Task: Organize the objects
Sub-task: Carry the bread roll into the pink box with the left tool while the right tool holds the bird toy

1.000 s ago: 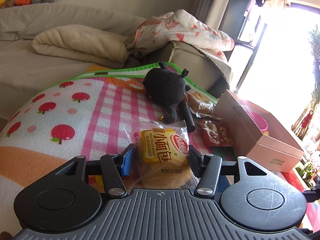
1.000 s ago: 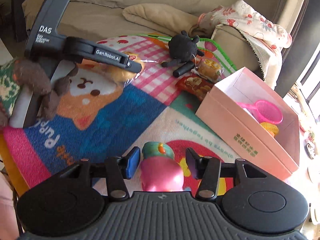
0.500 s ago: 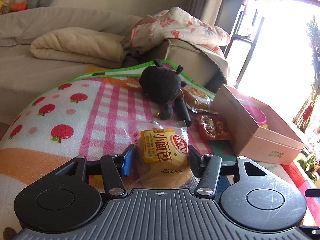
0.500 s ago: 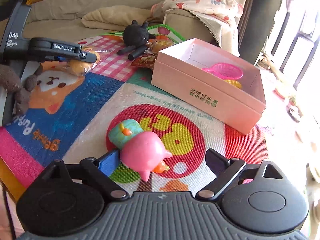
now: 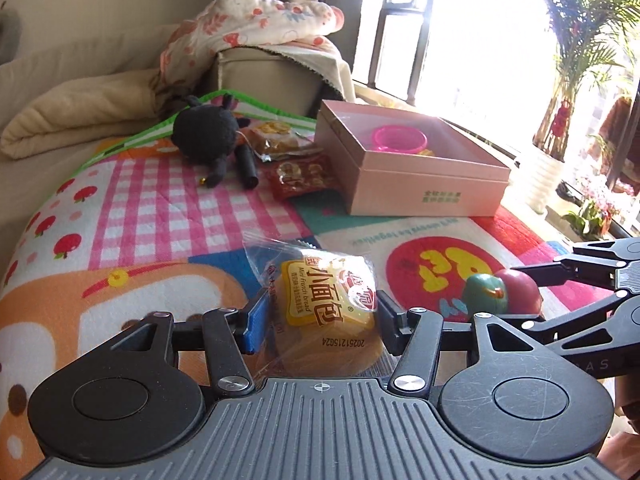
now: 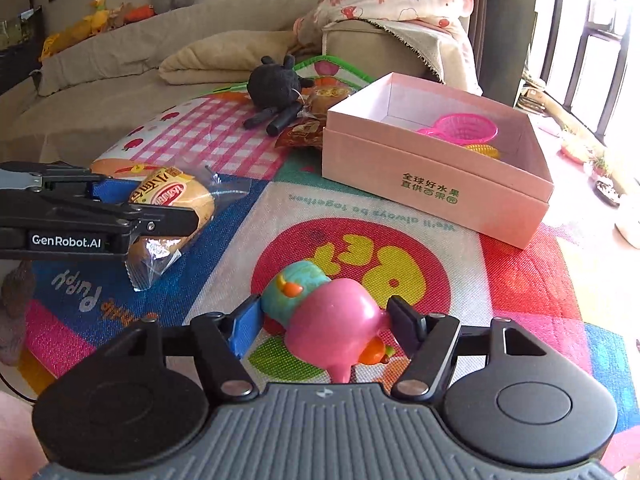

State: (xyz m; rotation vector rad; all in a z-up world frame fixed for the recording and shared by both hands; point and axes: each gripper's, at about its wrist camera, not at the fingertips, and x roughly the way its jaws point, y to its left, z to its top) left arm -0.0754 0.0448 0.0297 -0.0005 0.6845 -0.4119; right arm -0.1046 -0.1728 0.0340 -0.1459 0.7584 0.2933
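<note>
My left gripper (image 5: 320,316) is shut on a wrapped mini bread bun (image 5: 324,312) and holds it above the play mat; it also shows in the right wrist view (image 6: 168,208) at the left. My right gripper (image 6: 324,320) is shut on a pink and teal toy (image 6: 328,320), which shows at the right in the left wrist view (image 5: 502,290). An open pink box (image 6: 432,184) stands ahead on the mat and holds a pink strainer (image 6: 464,128) and a yellow toy (image 6: 482,150).
A black plush toy (image 5: 208,132) and two snack packets (image 5: 304,174) lie left of the box (image 5: 420,184). A sofa with blankets (image 6: 224,56) is behind the colourful play mat (image 6: 520,280). A window and potted plants (image 5: 580,80) are to the right.
My right gripper opened half a second ago and has closed again on the pink toy. My left gripper has swung right with the bun, toward the box.
</note>
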